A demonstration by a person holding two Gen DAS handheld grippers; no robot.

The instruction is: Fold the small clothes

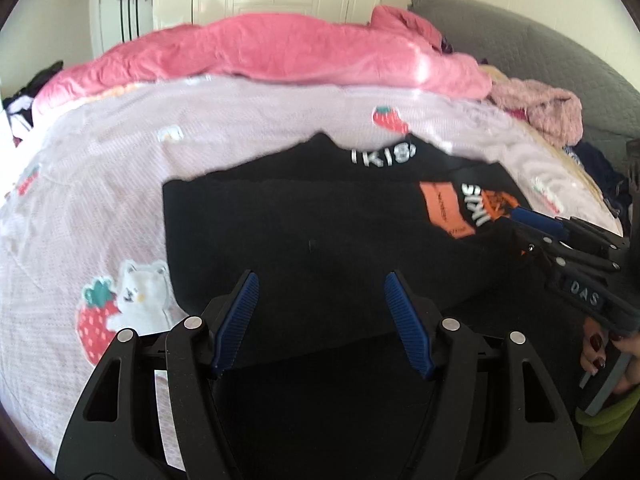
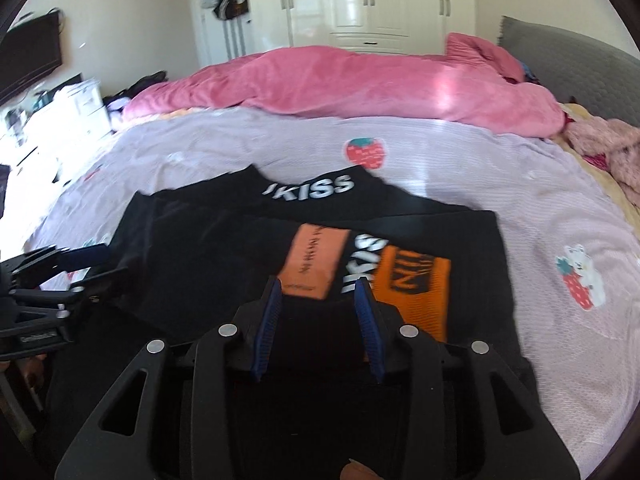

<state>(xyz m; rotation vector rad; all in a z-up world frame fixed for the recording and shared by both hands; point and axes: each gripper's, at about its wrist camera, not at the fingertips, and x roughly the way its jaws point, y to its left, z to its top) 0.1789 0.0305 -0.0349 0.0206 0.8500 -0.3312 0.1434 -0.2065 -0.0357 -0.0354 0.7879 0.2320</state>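
The bed (image 2: 460,184) filled both of my views, its lilac sheet printed with strawberries and small white cats. Along the upper part of each frame lay a rumpled pink duvet (image 2: 340,80), and behind it stood a white wardrobe (image 2: 360,0). A grey headboard (image 1: 520,40) rose at the upper right, with a fuzzy pink garment (image 1: 548,108) bunched just below it.

The black garment (image 1: 280,232) I was folding lay flat on the sheet in the centre of both frames, reaching down to the lower edge. White "IKISS" lettering (image 2: 310,190) ran along its far edge. An orange patch (image 2: 314,260) and a second, brighter orange panel (image 2: 416,284) showed right of centre, with another white lettered strip between them.

My left gripper (image 1: 318,280) stood moderately wide at the bottom of the left wrist view. Its blue ribbed pads (image 1: 236,320) hung over the black cloth with nothing pinched between them; whether they brushed the fabric I could not tell.

My right gripper (image 2: 318,284) was narrower, its pads (image 2: 370,328) apart and framing the lettered strip and black cloth beyond, gripping nothing that I could see. In the left wrist view it entered from the right edge, its tips at the orange panel, and painted fingernails (image 1: 596,344) showed on the hand behind it.
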